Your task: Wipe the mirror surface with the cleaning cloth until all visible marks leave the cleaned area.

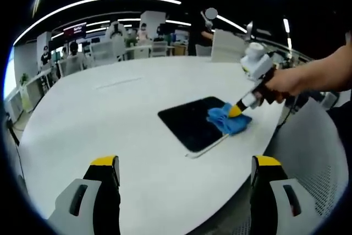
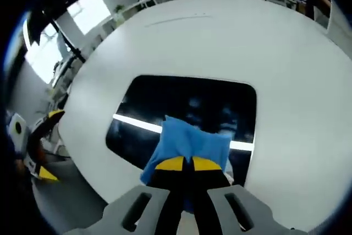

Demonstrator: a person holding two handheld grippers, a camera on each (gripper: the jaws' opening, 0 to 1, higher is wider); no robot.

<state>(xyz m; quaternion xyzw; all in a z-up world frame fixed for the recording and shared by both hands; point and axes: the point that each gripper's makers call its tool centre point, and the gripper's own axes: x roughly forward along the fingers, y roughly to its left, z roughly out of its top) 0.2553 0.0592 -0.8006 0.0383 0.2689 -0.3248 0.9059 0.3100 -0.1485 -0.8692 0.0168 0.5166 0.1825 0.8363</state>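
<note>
- The dark rectangular mirror with rounded corners [image 1: 195,122] lies flat on the round white worktop [image 1: 110,119], close to the worktop edge on the side where the person stands.
- The crumpled blue cleaning cloth [image 2: 190,144] rests on the mirror surface, at the mirror's near end toward that worktop edge.
- The right gripper [image 2: 182,163] has its yellow-tipped fingers [image 2: 170,163] pressed together on a fold of the blue cloth, holding the cloth against the glass.
- In the left gripper view, a person's hand [image 1: 286,81] holds this right gripper at a slant, with its tip down on the cloth.
- The left gripper [image 1: 186,164] is held above the near worktop edge, well apart from the mirror. Its yellow-tipped fingers [image 1: 104,163] are spread wide with nothing between them.
- The mirror [image 2: 187,114] reflects bright ceiling light strips as a white band across its surface.
- Beyond the far worktop edge stand white chairs [image 1: 225,45], desks and several people in the background.
</note>
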